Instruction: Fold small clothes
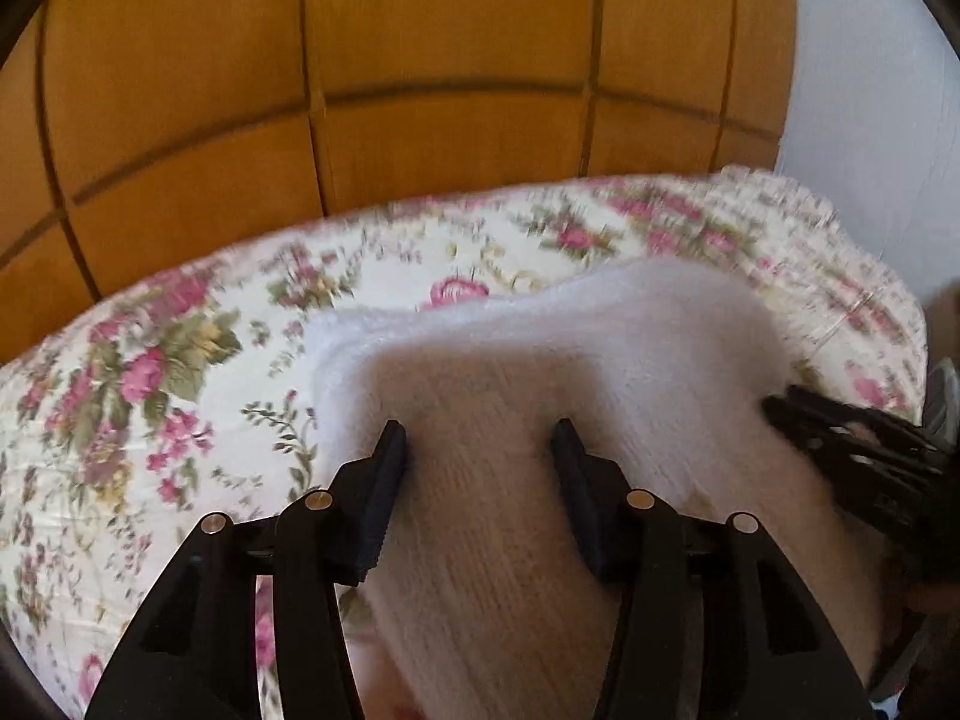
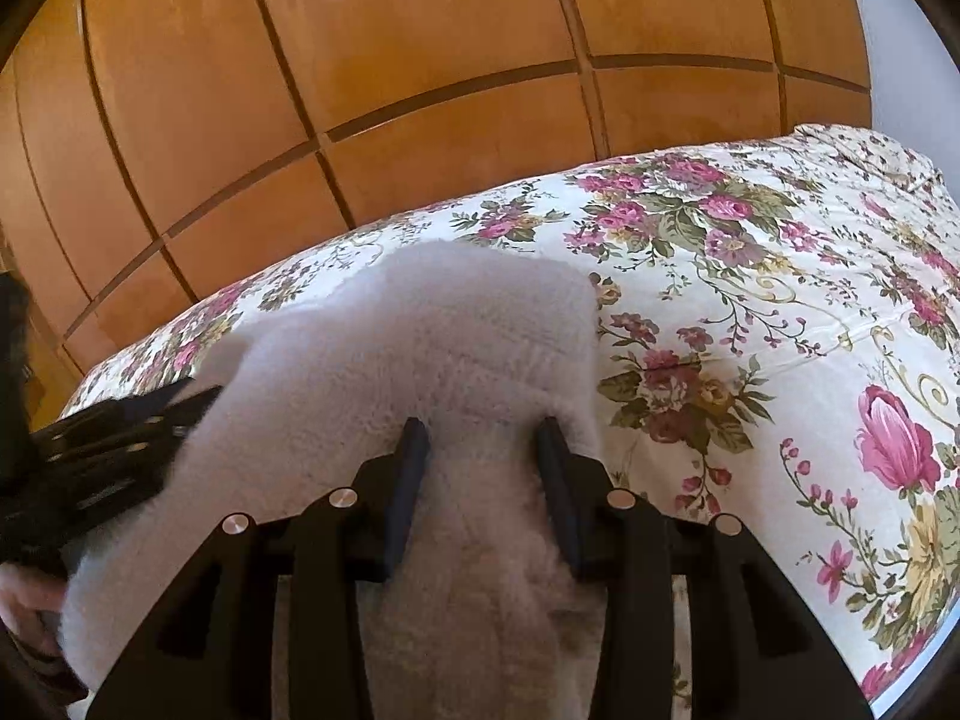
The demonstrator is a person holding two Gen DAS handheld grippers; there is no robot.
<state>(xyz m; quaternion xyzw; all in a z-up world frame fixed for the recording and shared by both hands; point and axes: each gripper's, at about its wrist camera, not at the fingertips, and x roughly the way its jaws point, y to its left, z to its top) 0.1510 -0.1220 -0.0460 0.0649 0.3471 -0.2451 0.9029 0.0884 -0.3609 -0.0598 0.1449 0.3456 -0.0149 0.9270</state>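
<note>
A white fluffy garment (image 1: 600, 348) lies bunched on the floral bedspread (image 1: 150, 390), raised at its near edge. My left gripper (image 1: 477, 429) is shut on a thick fold of it, and the fabric fills the gap between the fingers. My right gripper (image 1: 780, 408) comes in from the right edge and touches the same garment. In the right wrist view the garment (image 2: 420, 330) also fills my right gripper (image 2: 483, 426), which is shut on a fold. There my left gripper (image 2: 198, 399) reaches in from the left. The garment's far end rests on the bedspread (image 2: 780, 300).
A wooden wardrobe with panelled doors (image 1: 420, 60) stands just behind the bed. A white wall (image 1: 870, 120) is at the right. The bedspread stretches wide to the right of the garment. Part of a hand (image 2: 24, 600) shows at the lower left.
</note>
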